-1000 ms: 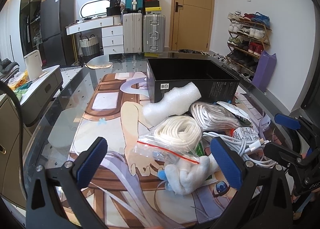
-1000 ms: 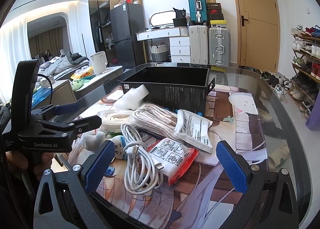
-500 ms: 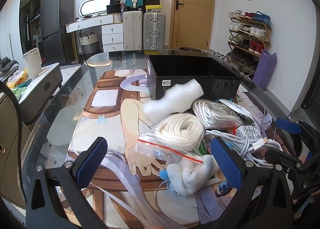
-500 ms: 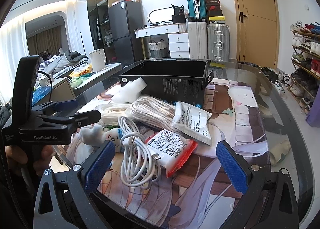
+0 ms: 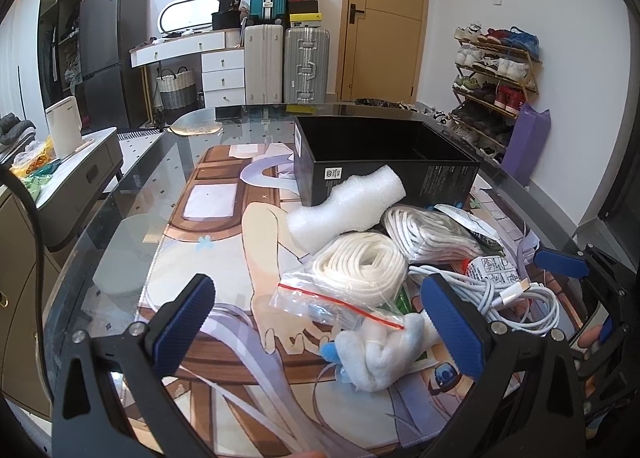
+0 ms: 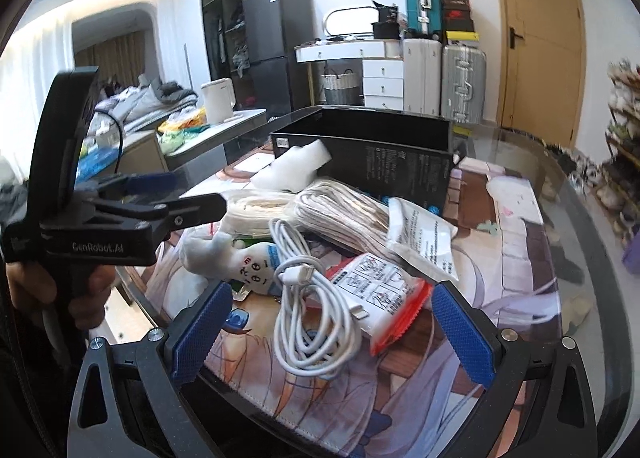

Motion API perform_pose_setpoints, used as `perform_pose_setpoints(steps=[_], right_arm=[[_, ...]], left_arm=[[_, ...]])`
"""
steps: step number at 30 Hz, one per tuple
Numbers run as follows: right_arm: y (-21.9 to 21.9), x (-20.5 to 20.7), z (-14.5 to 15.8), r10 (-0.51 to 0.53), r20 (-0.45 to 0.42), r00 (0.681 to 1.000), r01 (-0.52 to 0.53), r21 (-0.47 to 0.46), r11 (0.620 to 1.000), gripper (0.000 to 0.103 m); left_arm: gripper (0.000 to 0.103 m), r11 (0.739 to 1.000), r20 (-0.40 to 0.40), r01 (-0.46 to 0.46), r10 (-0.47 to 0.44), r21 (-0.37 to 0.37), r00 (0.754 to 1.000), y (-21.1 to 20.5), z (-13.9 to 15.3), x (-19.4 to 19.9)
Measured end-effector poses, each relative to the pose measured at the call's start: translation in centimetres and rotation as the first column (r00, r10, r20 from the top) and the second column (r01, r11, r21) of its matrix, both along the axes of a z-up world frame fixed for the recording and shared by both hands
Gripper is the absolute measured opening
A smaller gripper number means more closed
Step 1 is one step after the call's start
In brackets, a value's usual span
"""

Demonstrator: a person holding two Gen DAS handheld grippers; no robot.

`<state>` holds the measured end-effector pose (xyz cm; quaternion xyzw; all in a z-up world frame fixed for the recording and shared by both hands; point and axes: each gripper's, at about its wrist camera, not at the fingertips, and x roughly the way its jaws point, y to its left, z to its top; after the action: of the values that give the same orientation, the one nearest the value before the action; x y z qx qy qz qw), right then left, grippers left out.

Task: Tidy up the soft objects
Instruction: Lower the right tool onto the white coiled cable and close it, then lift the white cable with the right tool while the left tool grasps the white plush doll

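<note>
Closing slightly, the still-spread, empty right gripper (image 6: 332,332) is nearing the white cable (image 6: 308,306) at the mat's near edge; its loose loops are risking snagging the red-edged packet (image 6: 376,290). The left gripper (image 5: 316,322) is gaping, empty.

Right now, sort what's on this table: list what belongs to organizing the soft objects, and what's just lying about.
Job:
white plush toy
white foam piece
coiled white rope
open black box

Lying about:
white charging cable
red-edged printed packet
white kettle
suitcases
shoe rack
</note>
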<state>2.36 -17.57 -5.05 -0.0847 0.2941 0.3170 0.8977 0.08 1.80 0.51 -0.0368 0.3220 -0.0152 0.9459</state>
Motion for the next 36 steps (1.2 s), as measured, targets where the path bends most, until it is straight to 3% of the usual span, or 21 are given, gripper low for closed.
perform_pose_setpoints(steps=[7, 12, 23, 26, 28, 36], right_arm=[[1.4, -0.2, -0.1, 0.085, 0.0, 0.996, -0.085, -0.029, 0.996, 0.074], [2.3, 0.3, -0.4, 0.123, -0.018, 0.992, -0.124, -0.032, 0.992, 0.064], [2.1, 1.1, -1.3, 0.158, -0.032, 0.987, -0.158, 0.003, 0.987, 0.061], [2.0, 1.0, -1.5, 0.155, 0.007, 0.988, -0.155, -0.022, 0.988, 0.051], [1.9, 1.0, -1.5, 0.147, 0.023, 0.989, -0.146, -0.031, 0.989, 0.038], [1.3, 0.6, -1.2, 0.173, 0.026, 0.985, -0.174, 0.018, 0.985, 0.032]], left_arm=[[0.103, 1.0, -0.01, 0.017, -0.017, -0.014, 1.0, 0.0, -0.1, 0.2], [0.103, 0.999, -0.017, 0.019, -0.02, -0.031, 1.0, 0.5, -0.1, 0.5], [0.103, 0.999, -0.025, 0.027, -0.028, -0.044, 0.999, 0.8, -0.2, 0.9], [0.103, 0.998, -0.021, 0.038, -0.039, -0.055, 0.999, 0.9, -0.1, 0.9], [0.103, 0.998, -0.012, 0.037, -0.037, -0.049, 0.999, 0.9, -0.1, 0.7], [0.103, 0.999, 0.0, 0.034, -0.034, -0.037, 0.999, 1.1, 0.0, 0.7]])
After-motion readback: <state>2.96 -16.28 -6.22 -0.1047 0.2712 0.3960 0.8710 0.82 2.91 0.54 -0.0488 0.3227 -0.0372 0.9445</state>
